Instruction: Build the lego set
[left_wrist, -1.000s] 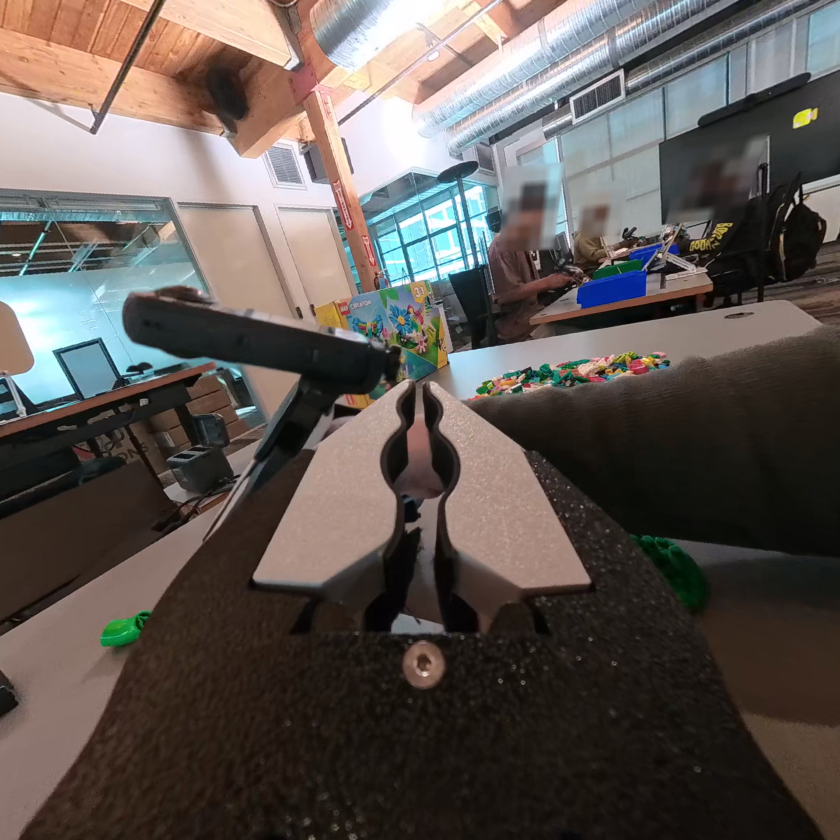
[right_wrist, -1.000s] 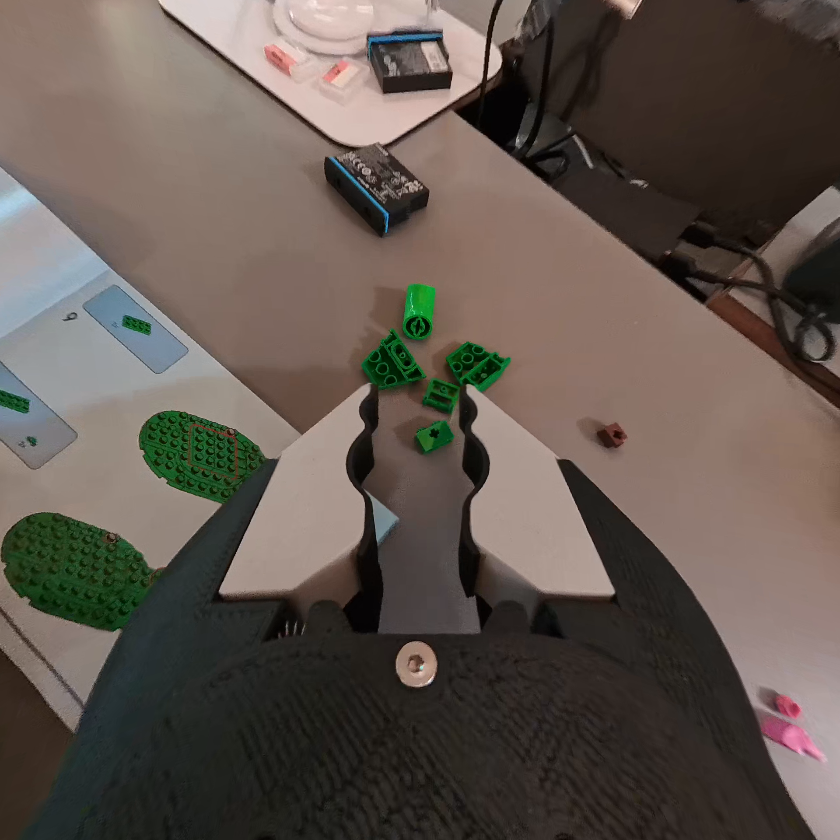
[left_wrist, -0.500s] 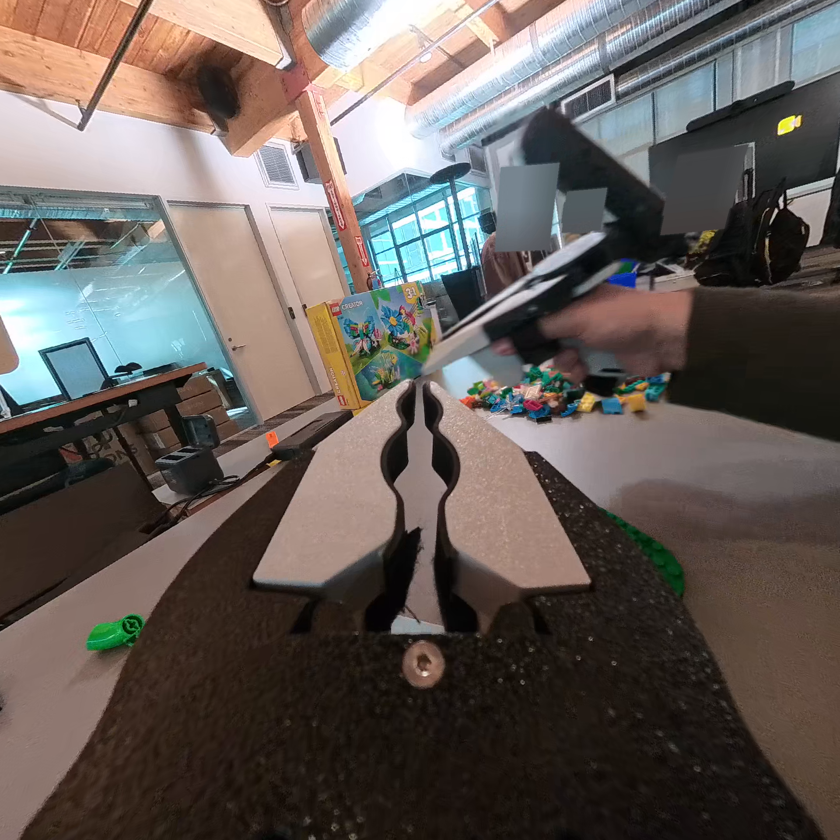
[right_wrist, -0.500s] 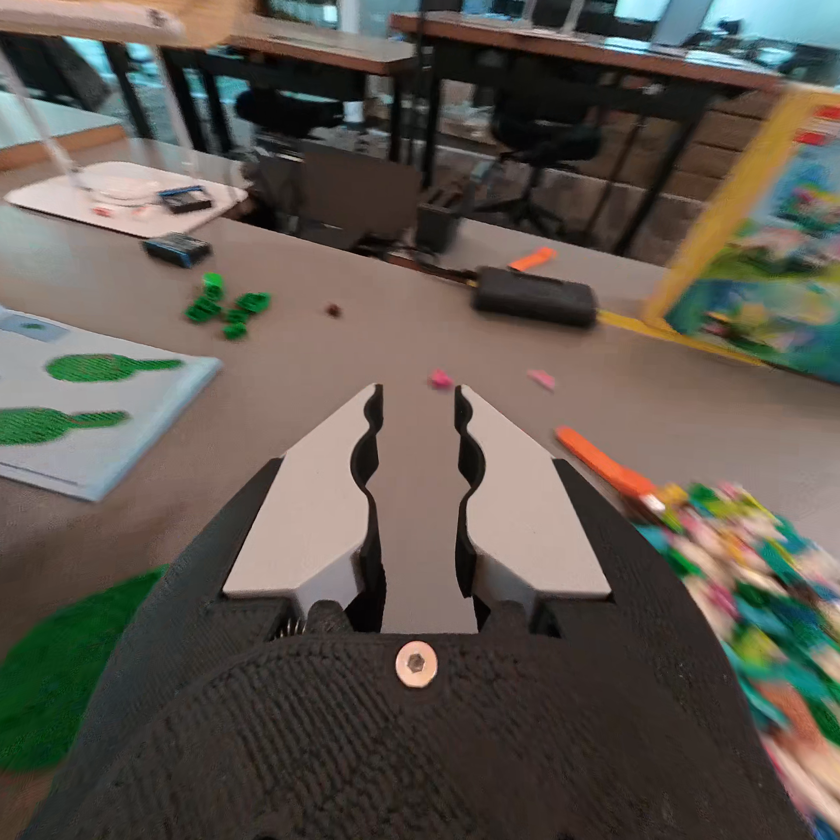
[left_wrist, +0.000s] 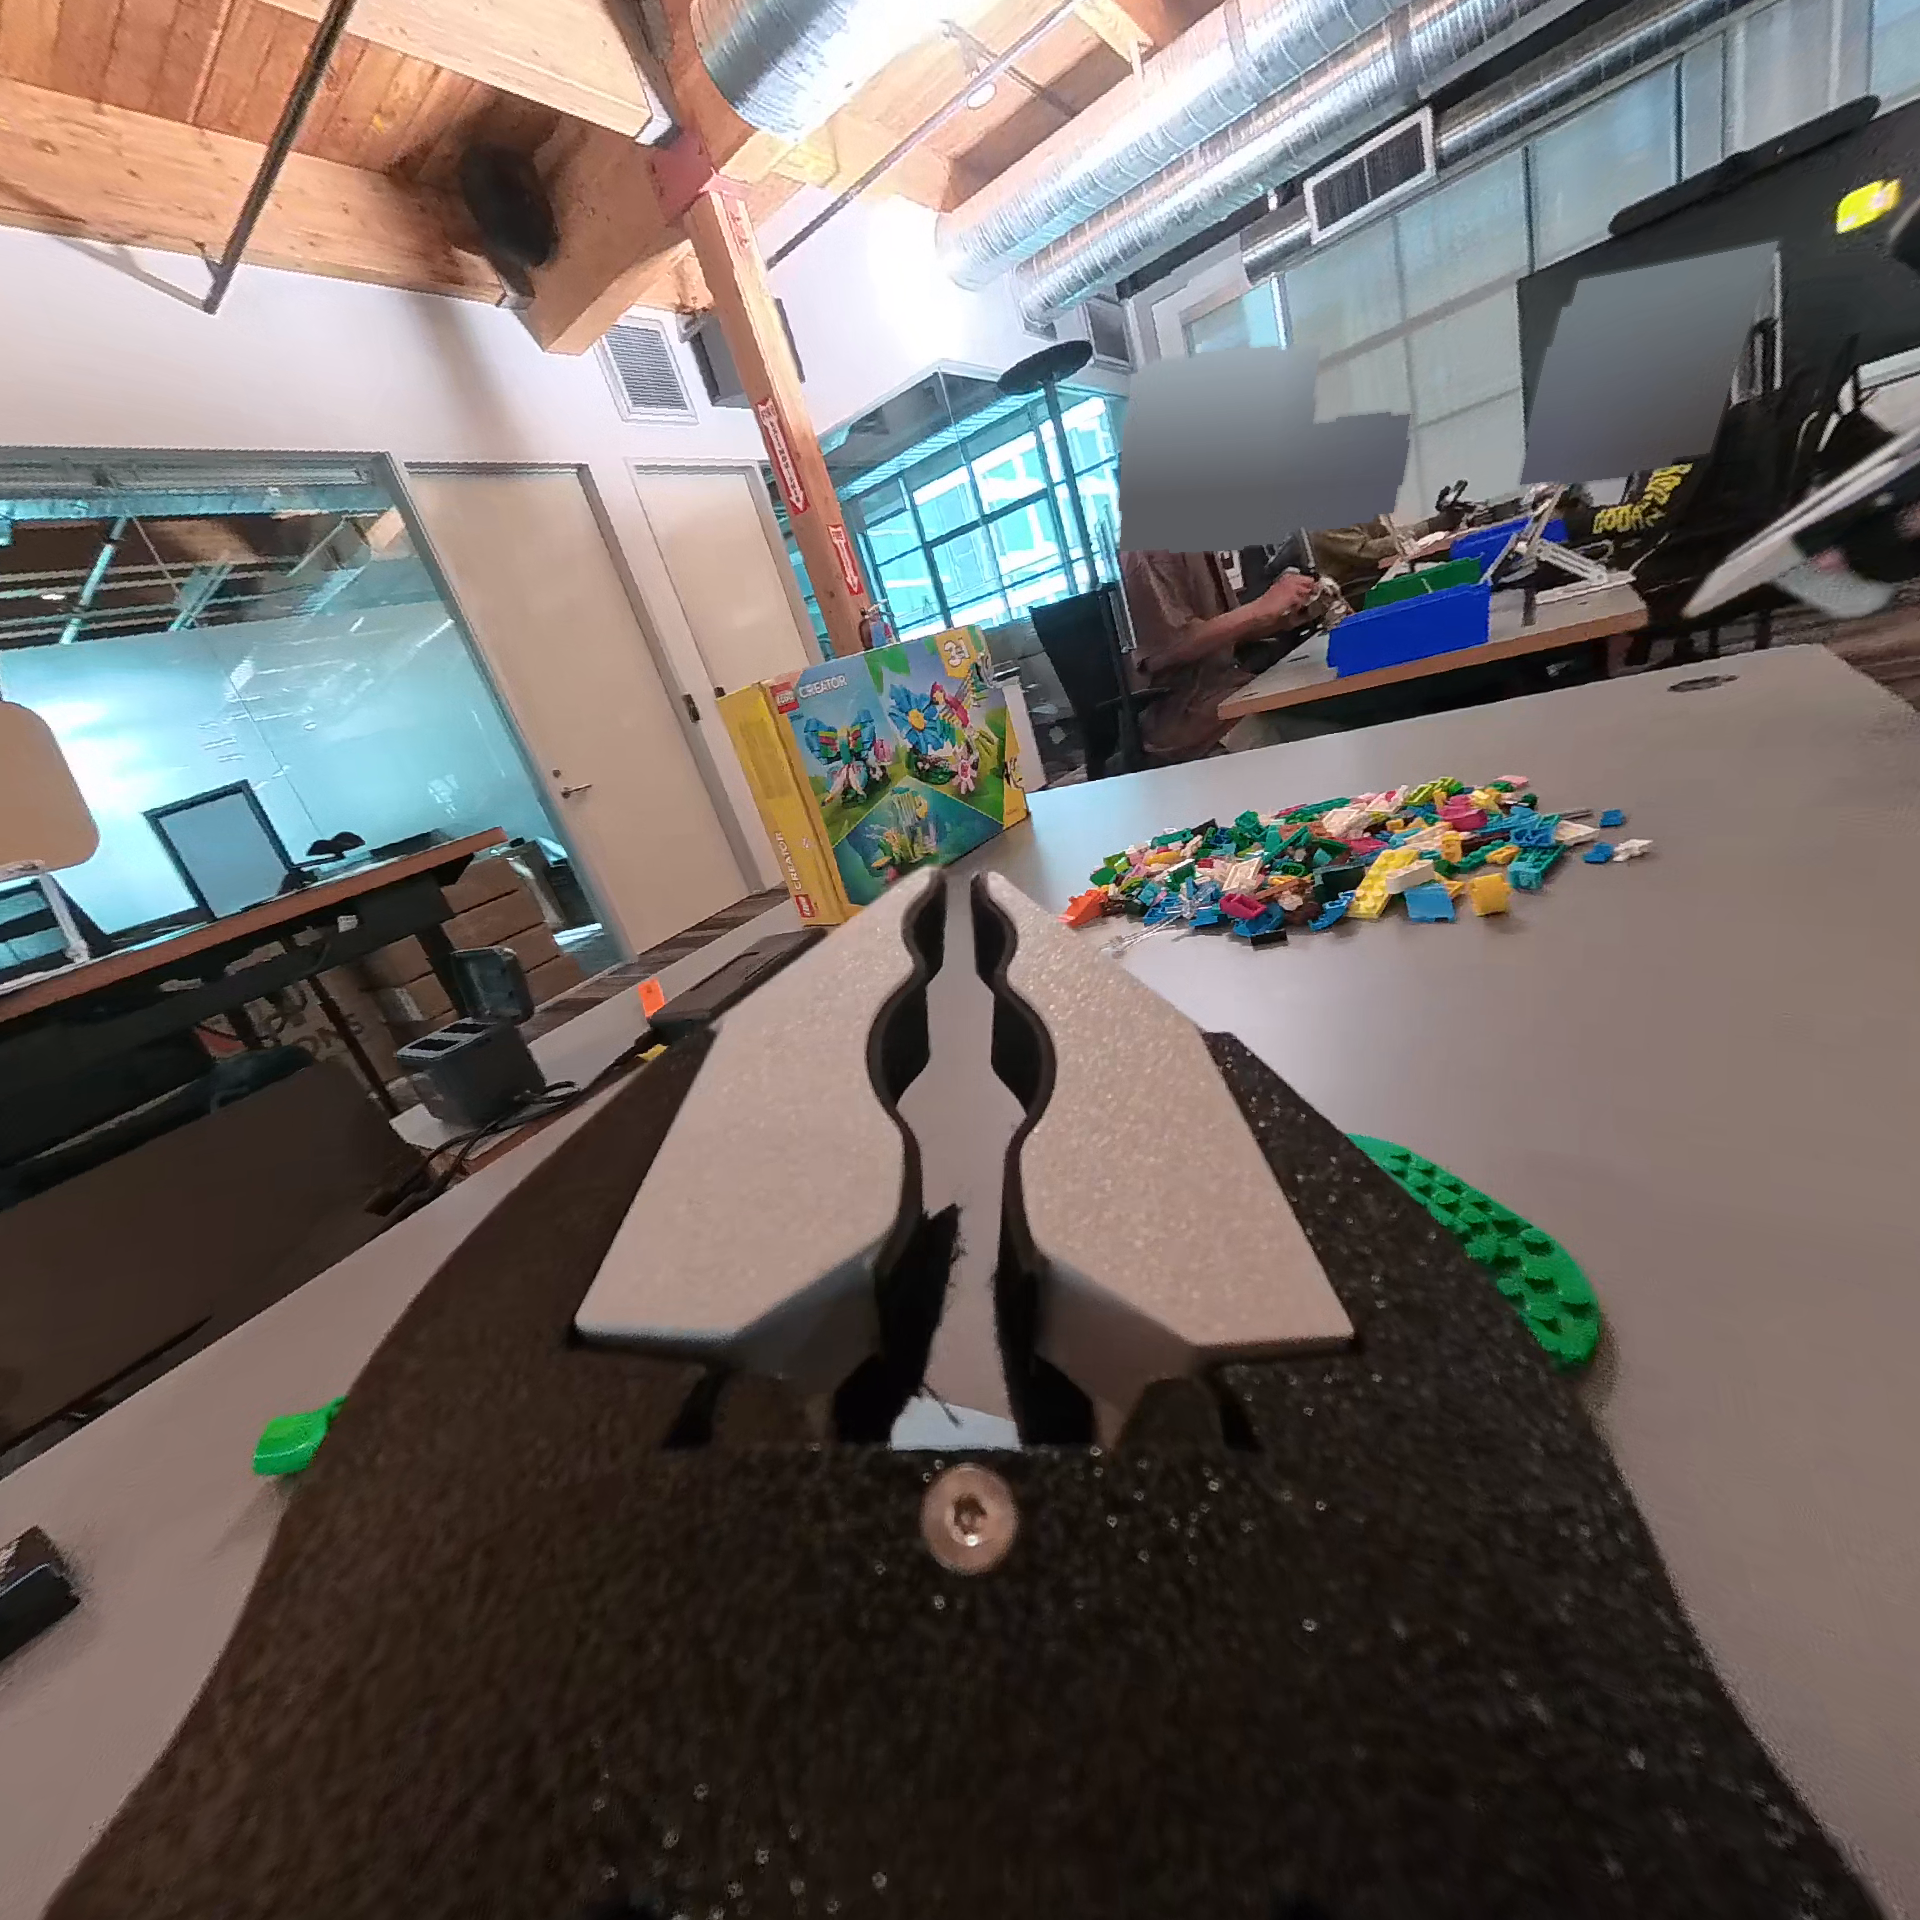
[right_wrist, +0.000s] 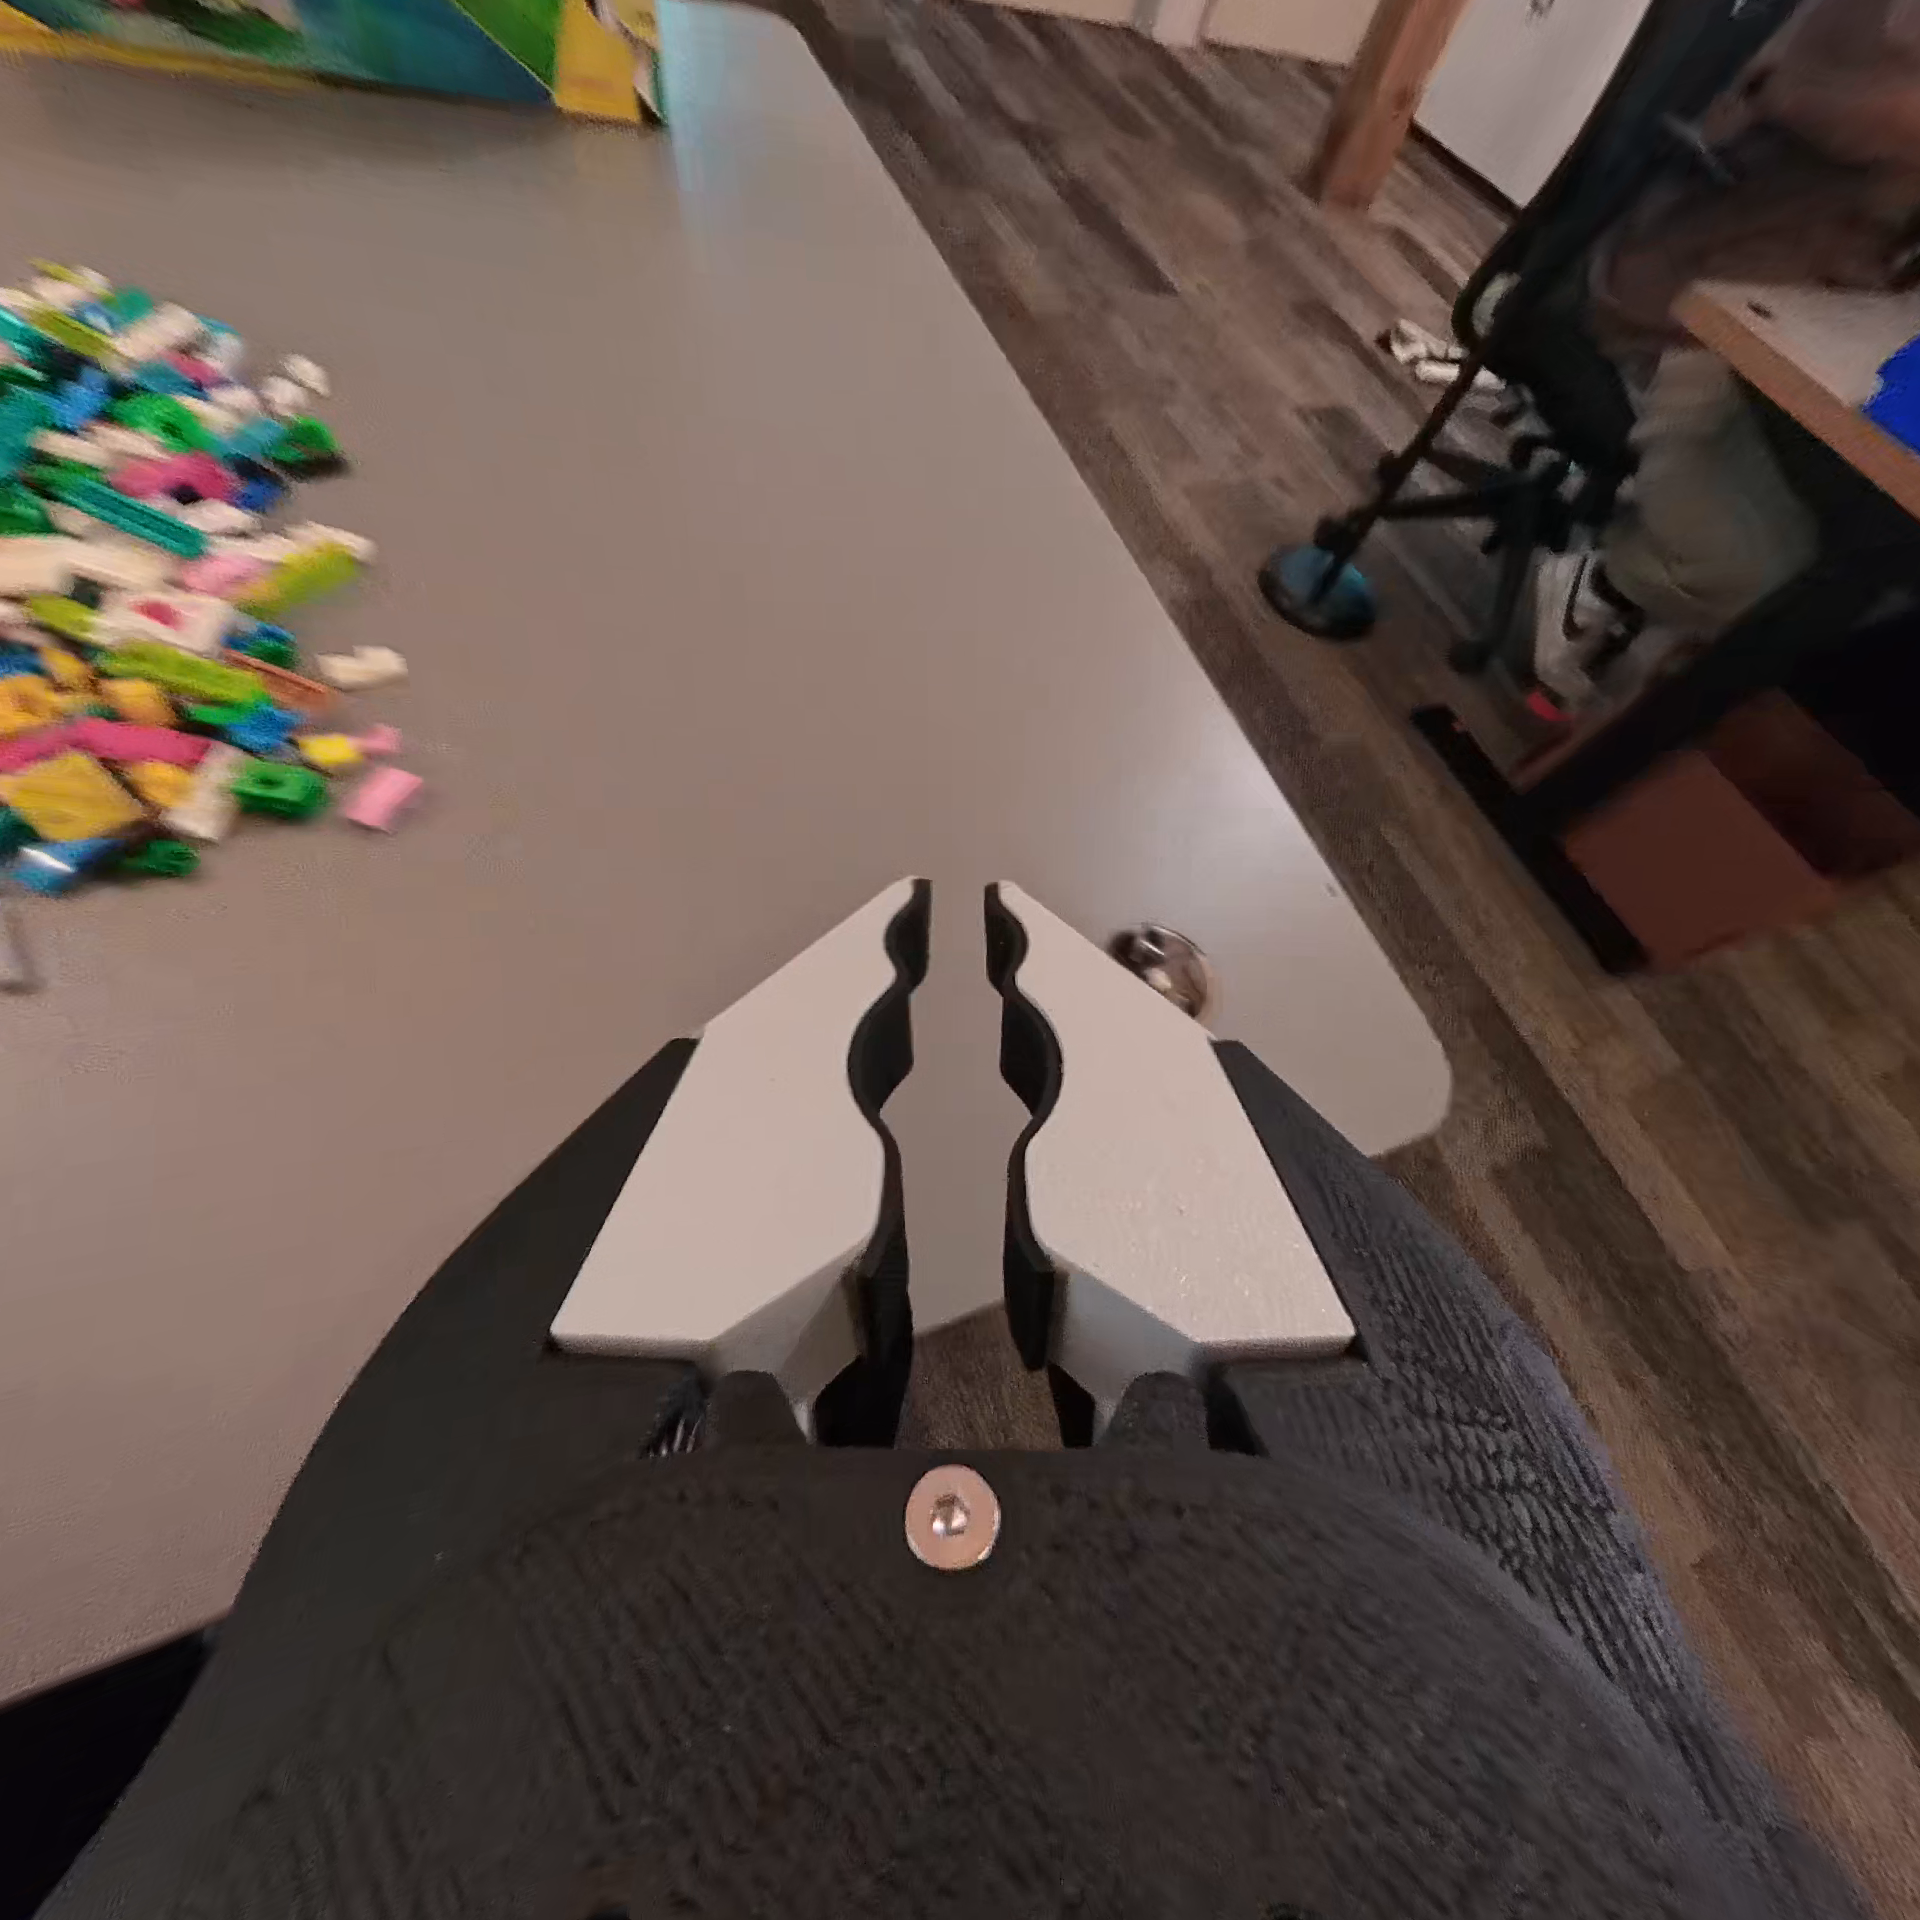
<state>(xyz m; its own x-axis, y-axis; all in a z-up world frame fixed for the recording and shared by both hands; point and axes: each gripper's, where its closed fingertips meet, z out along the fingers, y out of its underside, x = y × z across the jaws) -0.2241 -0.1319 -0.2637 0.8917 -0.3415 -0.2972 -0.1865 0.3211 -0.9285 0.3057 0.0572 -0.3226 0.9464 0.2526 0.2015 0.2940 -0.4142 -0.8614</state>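
Note:
My left gripper (left_wrist: 958, 885) is shut and empty, held low over the grey table (left_wrist: 1621, 1039). A green studded baseplate (left_wrist: 1496, 1252) lies just right of its fingers, partly hidden by them. A small green piece (left_wrist: 293, 1439) lies at the left. A pile of mixed coloured bricks (left_wrist: 1340, 868) lies ahead to the right. My right gripper (right_wrist: 957, 889) has its jaws drawn to a narrow gap with nothing between them. It hangs over the table's right corner, with the brick pile (right_wrist: 156, 623) blurred far to its left. It shows at the left wrist view's right edge (left_wrist: 1808, 551).
The set's box (left_wrist: 894, 774) stands at the table's far edge, also in the right wrist view (right_wrist: 312, 47). A metal grommet (right_wrist: 1164, 961) sits by the table's right edge (right_wrist: 1174, 623), with wood floor beyond. A seated person (left_wrist: 1205, 623) works at another desk. It is some 8 cm from my right tips to the metal grommet (right_wrist: 1164, 961).
My right gripper has swung from the green pieces at the left, across the table, to the right corner, and its jaws have narrowed. The left gripper has stayed shut and shifted only slightly.

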